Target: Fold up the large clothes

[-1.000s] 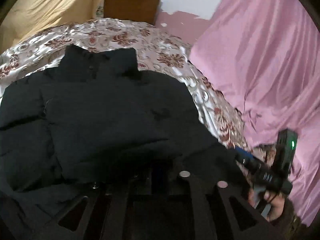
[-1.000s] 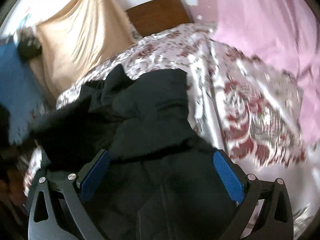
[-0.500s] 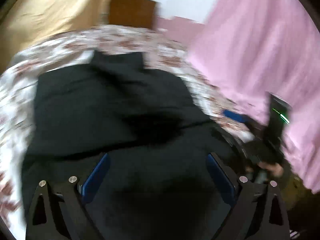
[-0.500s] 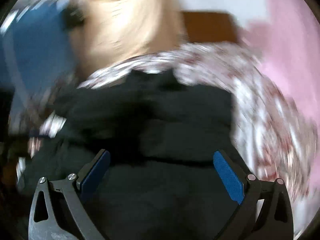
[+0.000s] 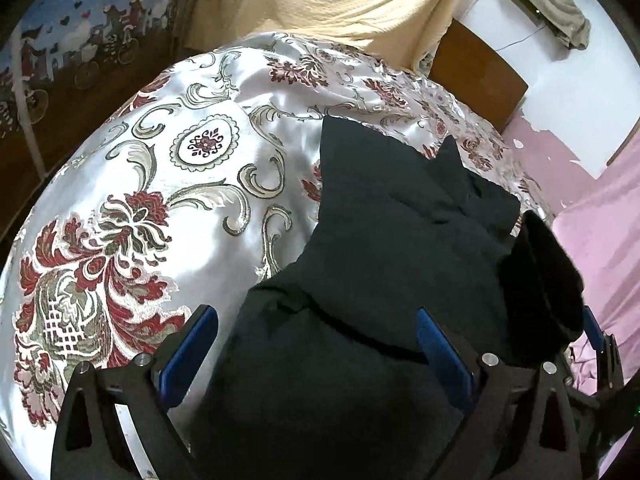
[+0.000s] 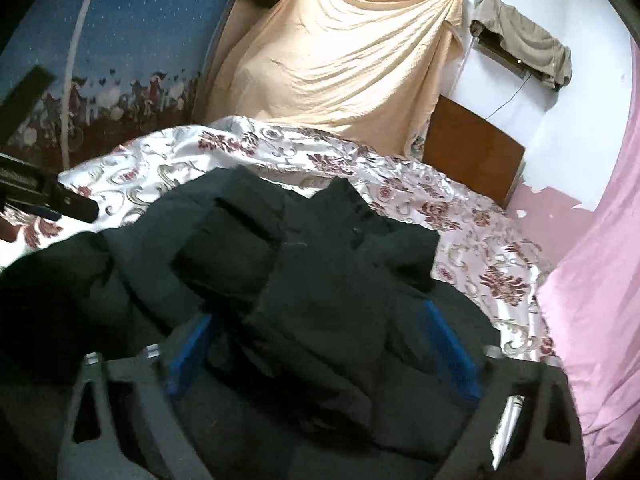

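A large black padded jacket lies on a bed with a white, red-flowered satin cover. It also shows in the right wrist view, bunched in thick folds with the collar toward the headboard. My left gripper is open, its blue-padded fingers hovering over the jacket's near left edge. My right gripper is open above the jacket's near part, with nothing held. The right gripper shows at the right edge of the left wrist view.
A pink sheet hangs along the bed's right side. A wooden headboard and a tan draped cloth stand at the far end. A blue patterned wall is on the left. Bare bedcover lies left of the jacket.
Both grippers have swung left and pulled back. The left one, shut over the jacket's near edge one second ago, has opened. The jacket now lies more bunched.
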Tool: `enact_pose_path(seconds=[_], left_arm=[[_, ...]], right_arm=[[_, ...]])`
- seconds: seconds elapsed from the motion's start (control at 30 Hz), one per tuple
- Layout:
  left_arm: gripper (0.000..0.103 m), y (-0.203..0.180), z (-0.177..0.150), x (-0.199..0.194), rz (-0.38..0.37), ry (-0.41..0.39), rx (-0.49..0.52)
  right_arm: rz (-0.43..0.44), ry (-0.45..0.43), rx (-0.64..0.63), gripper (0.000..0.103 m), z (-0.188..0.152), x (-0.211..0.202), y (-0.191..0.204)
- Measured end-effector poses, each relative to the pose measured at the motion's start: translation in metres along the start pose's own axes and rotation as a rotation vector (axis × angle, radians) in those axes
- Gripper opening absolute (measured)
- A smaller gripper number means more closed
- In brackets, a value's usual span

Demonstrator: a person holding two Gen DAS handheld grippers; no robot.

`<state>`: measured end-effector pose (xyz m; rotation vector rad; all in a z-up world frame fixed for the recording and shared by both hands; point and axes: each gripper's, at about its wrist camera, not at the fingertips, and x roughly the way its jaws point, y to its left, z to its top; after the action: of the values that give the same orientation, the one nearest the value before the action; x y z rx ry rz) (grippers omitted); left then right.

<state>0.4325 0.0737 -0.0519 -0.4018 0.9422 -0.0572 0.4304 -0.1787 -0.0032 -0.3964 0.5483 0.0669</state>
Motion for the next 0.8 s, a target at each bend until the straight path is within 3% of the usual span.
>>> enact_pose_path(seconds=[0.03, 0.17, 0.2, 0.3, 0.47, 0.5, 0.6, 0.63, 0.7, 0.8], left_arm=[[0.099, -0.002, 0.002, 0.000, 0.000, -0.001, 0.005], [0.099, -0.006, 0.005, 0.004, 0.022, -0.008, 0.025], [0.099, -0.007, 0.006, 0.003, 0.034, -0.007, 0.030], [0.099, -0.015, 0.010, 0.006, 0.041, -0.016, 0.048], [0.099, -0.034, 0.015, 0.020, 0.053, -0.027, 0.117], [0.099, -0.038, 0.016, 0.023, 0.057, -0.028, 0.128], [0.099, -0.047, 0.017, 0.034, 0.067, -0.025, 0.158], [0.099, -0.049, 0.016, 0.037, 0.072, -0.022, 0.168], [0.099, -0.052, 0.015, 0.041, 0.084, -0.011, 0.186], [0.099, -0.056, 0.015, 0.039, 0.099, -0.030, 0.217]], right_arm=[[0.017, -0.004, 0.007, 0.072, 0.000, -0.002, -0.002], [0.052, -0.031, 0.039, 0.029, -0.005, -0.014, -0.007], [0.056, -0.034, 0.047, 0.023, -0.006, -0.017, -0.008], [0.057, -0.068, 0.142, 0.019, -0.005, -0.032, -0.028], [-0.065, -0.089, 0.396, 0.019, -0.027, -0.052, -0.086], [-0.105, -0.067, 0.429, 0.019, -0.036, -0.049, -0.098], [-0.243, 0.117, 0.461, 0.021, -0.071, -0.020, -0.128], [-0.244, 0.167, 0.474, 0.024, -0.081, -0.012, -0.136], [-0.242, 0.279, 0.517, 0.047, -0.103, 0.004, -0.150], [-0.302, 0.302, 0.572, 0.058, -0.119, -0.002, -0.167]])
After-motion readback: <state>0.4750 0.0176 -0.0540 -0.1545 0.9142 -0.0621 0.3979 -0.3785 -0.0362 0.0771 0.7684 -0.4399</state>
